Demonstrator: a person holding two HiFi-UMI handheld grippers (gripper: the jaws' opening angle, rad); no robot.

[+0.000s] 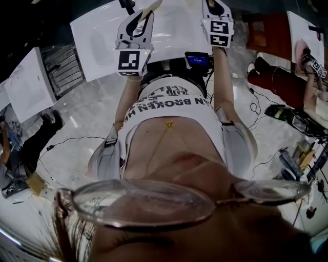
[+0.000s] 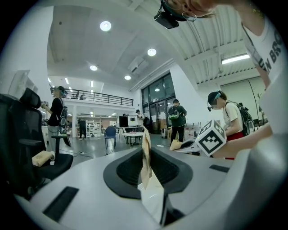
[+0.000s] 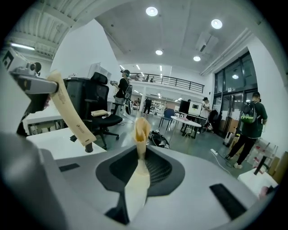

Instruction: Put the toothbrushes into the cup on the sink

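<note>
I hold both grippers raised in front of my chest, pointing out over a white tabletop (image 1: 102,36). My left gripper (image 1: 141,14) is shut on a beige toothbrush (image 1: 152,6), which stands up thin between its dark pads in the left gripper view (image 2: 146,155). My right gripper (image 1: 213,6) is shut on a second beige toothbrush (image 3: 141,134), whose head pokes up out of the pads. In the right gripper view, the left gripper (image 3: 32,84) and its toothbrush (image 3: 72,112) hang at the upper left. No cup or sink is in view.
This is an open hall with a pale floor (image 1: 87,117) and cables (image 1: 256,110). A black office chair (image 3: 96,108) and tables (image 3: 191,123) stand nearby. Several people stand around, one with a backpack (image 3: 249,130). Another person's marked gripper (image 1: 313,64) is at the right edge.
</note>
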